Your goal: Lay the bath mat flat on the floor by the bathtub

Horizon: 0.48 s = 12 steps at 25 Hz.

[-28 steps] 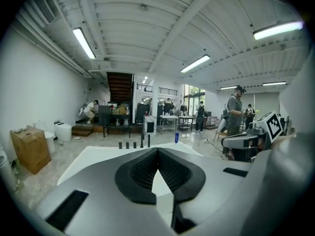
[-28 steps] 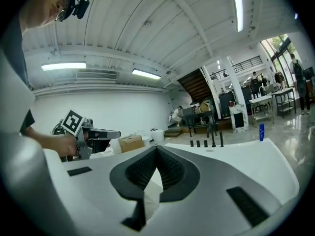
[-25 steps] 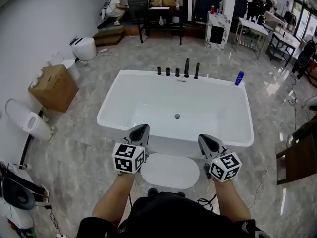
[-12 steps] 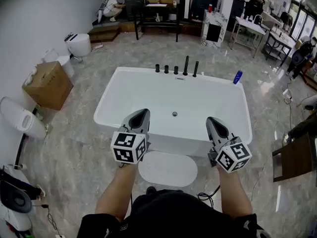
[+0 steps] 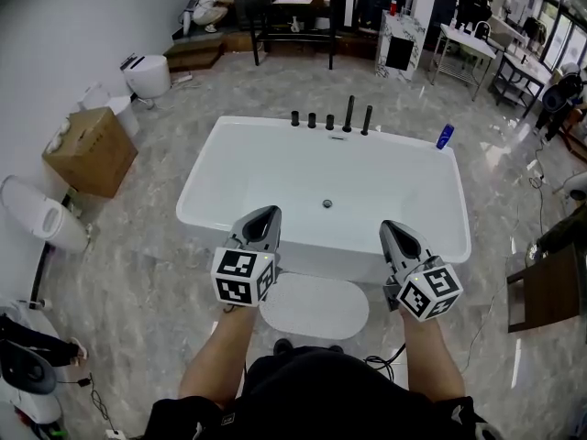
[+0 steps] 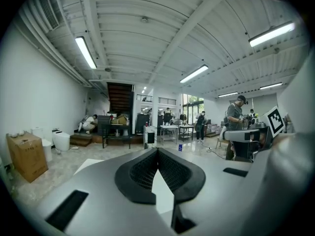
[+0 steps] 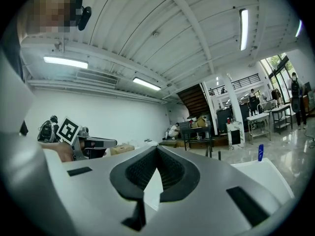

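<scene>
- Standing at the near long side of a white bathtub (image 5: 204, 180), a person held a two-jaw gripper in each hand, with both forearms reaching forward in the head view.
- The left gripper (image 5: 265, 213) was fully closed. In its own view (image 6: 157, 154) the dark ribbed pads (image 6: 141, 173) met along a line with nothing between them.
- The right gripper (image 5: 389, 228) was closed in the same way. Its view (image 7: 157, 152) showed its jaws pressed together and gripping nothing.
- Both grippers pointed away from the person toward the tub, raised above the floor, and each carried its cube of black-and-white square markers.
- The bath mat (image 5: 315, 306), a white oval with a fine dotted texture, lay flat on the grey marble-patterned floor (image 5: 147, 282). It sat just beside the tub's near wall and roughly centred on its length.
- In the head view the mat appeared between the two grippers and below them, and neither gripper touched it.
- A row of black taps (image 5: 330, 119) stood on the tub's far rim, and a blue bottle (image 5: 445, 137) stood near its far right corner.
- A small round drain (image 5: 327, 203) showed in the tub's white bottom.
- Left of the tub, a cardboard box (image 5: 90, 151) sat near the white wall, with a white toilet (image 5: 147, 75) farther back.
- A crouching person (image 5: 211, 5) was at the far end of the room.
</scene>
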Available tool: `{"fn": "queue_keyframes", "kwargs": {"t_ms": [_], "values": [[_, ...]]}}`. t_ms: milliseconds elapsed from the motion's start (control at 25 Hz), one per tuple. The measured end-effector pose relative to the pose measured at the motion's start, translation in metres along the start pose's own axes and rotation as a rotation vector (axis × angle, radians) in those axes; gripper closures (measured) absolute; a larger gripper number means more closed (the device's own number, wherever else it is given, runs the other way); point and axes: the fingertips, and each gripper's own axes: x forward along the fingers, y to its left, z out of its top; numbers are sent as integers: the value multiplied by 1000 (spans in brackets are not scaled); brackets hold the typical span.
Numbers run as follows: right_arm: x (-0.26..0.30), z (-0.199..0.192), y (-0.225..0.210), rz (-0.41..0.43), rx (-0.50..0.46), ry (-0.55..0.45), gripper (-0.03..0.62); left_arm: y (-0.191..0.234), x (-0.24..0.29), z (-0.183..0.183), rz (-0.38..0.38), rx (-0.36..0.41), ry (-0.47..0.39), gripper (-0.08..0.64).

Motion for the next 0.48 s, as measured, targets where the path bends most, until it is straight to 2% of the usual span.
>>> {"fn": "queue_keyframes", "kwargs": {"t_ms": [480], "values": [[10, 0, 3, 18, 4, 1, 578, 11, 1, -3, 10, 2, 20, 549]]}}
